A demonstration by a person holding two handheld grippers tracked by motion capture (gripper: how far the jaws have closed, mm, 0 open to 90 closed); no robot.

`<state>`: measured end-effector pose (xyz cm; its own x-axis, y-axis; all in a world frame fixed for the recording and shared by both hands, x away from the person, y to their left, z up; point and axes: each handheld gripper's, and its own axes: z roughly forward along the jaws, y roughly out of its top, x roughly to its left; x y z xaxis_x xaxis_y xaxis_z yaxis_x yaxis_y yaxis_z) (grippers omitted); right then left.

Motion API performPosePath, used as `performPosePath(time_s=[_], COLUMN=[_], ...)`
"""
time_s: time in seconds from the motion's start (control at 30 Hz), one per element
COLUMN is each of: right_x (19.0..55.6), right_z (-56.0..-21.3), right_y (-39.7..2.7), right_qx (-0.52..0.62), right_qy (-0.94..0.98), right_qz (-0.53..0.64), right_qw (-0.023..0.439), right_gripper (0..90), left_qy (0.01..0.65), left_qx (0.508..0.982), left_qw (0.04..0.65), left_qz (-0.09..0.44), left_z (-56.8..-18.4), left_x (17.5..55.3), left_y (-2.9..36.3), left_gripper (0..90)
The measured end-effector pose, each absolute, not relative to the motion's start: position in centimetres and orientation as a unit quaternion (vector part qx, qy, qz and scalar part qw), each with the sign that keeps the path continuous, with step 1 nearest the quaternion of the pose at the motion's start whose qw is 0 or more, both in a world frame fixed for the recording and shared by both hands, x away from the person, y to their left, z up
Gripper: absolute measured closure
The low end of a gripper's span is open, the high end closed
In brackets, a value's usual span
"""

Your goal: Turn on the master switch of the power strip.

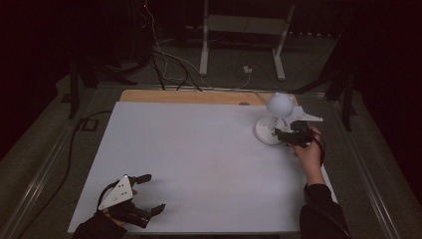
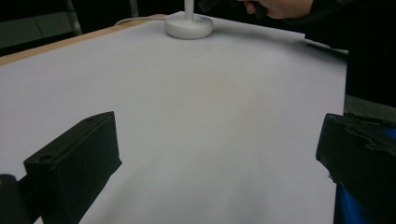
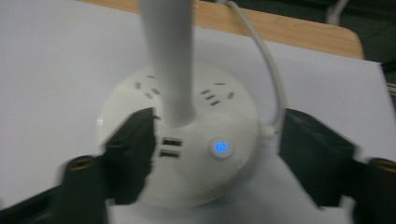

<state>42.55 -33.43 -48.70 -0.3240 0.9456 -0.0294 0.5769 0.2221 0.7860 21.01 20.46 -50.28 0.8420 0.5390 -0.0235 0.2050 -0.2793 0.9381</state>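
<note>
Left tool (image 1: pixel 149 194) sits lower left of the high view, jaws spread wide, nothing between them, low over the white surface (image 1: pixel 199 164). We see it parked, well apart from the work.

Right tool (image 1: pixel 287 133) is at right of centre in the high view, at the desk lamp (image 1: pixel 274 119), which stands near the surface's far right corner. In the right gripper view its jaws stand wide apart, one each side of the round lamp base (image 3: pixel 187 149). They grip nothing; the left jaw overlaps the base, but we can't tell whether it touches.

Risks from here, our read:
- That jaw sits just beside the USB ports (image 3: pixel 168 147). A sideways nudge could shove the base across the smooth surface.
- The lit blue power button (image 3: pixel 220 148) lies between the jaws. A drop or a close could press it again and flip the lamp's state.
- The white cord (image 3: pixel 266 74) runs just beside the right jaw, so it could snag when the tool lifts away.
- The lamp head (image 1: pixel 279 104) is heavy on a thin stem (image 3: pixel 170 60). A knock on the stem could tip it.

Count:
- tools: two
- lamps: one
- USB ports: two
- lit buttons: one
- cords on lamp: one
- socket groups on the base: at least two; the picture is too blurred to be sure
</note>
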Motion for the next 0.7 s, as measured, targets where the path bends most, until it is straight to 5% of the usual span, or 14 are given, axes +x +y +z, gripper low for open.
performPosePath(time_s=[0.2,0.7], right_x=[41.5,39.4], right_z=[-48.7,-47.0], right_y=[-33.3,-31.8], right_qx=[0.502,0.483], right_qy=[0.746,0.766], right_qz=[0.364,0.383], right_qw=[0.24,0.183], right_gripper=[0.3,0.0], left_qy=[0.235,0.236], left_qx=[0.786,0.788], left_qw=[0.551,0.548], left_qz=[0.149,0.15], left_z=[-50.3,-50.3], left_x=[21.0,21.0], left_y=[20.4,20.3], left_gripper=[0.0,0.0])
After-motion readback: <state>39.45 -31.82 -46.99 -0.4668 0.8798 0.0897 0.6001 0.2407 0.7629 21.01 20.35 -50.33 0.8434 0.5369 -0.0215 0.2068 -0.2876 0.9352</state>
